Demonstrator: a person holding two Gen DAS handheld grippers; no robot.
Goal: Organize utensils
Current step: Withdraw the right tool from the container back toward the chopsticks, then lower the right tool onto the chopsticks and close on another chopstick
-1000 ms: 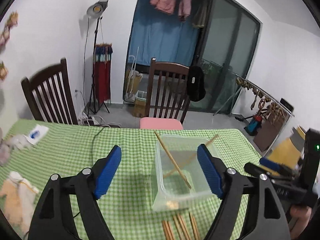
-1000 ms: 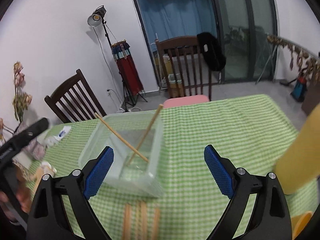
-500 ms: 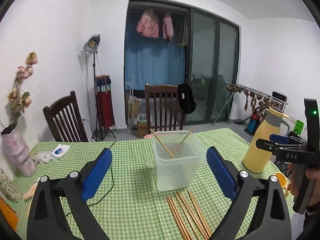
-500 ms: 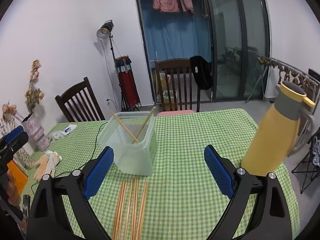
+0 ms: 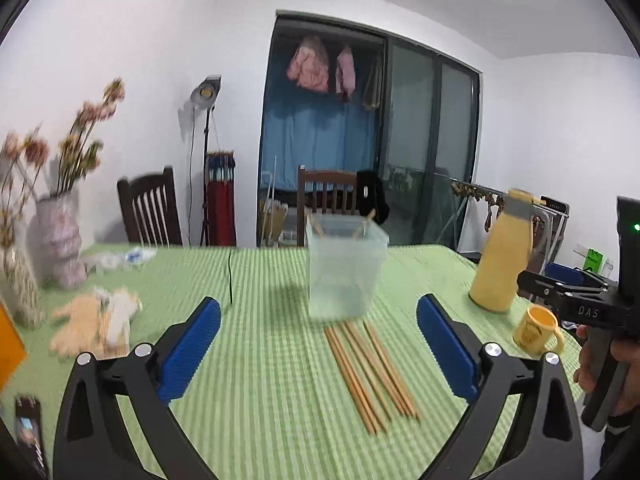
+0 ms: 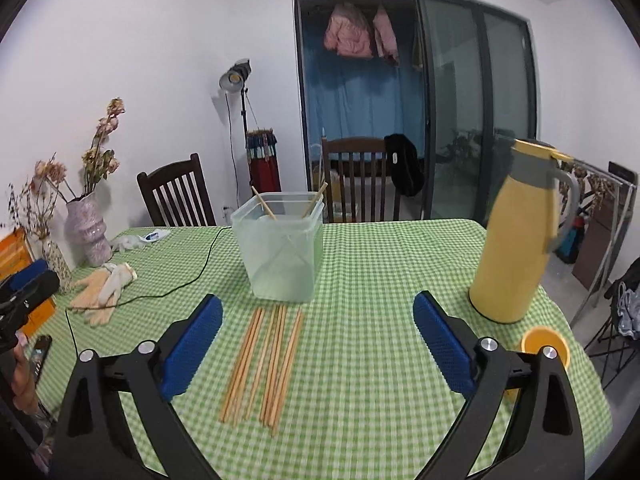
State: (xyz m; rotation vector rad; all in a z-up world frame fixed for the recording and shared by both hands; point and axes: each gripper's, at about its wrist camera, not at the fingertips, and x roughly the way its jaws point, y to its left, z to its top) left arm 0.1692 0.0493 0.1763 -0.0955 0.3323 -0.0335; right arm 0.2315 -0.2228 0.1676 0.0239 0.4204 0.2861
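Several wooden chopsticks (image 5: 370, 372) lie side by side on the green checked tablecloth; they also show in the right wrist view (image 6: 264, 364). Behind them stands a clear plastic container (image 5: 344, 266) with two chopsticks leaning inside it, also in the right wrist view (image 6: 282, 248). My left gripper (image 5: 318, 348) is open and empty, held back above the near table edge. My right gripper (image 6: 318, 346) is open and empty, likewise back from the chopsticks. The right gripper's body shows at the right edge of the left wrist view (image 5: 580, 300).
A yellow thermos jug (image 6: 520, 236) and a yellow mug (image 6: 544, 344) stand at the right. A vase with dried flowers (image 6: 88, 236), a pair of gloves (image 6: 104, 290), a black cable (image 6: 180, 280) and a phone (image 6: 40, 354) are at the left. Chairs stand behind the table.
Both grippers have pulled back and up from the container, toward the near table edge. More of the table, the vase and the jug have come into view. Both stay open.
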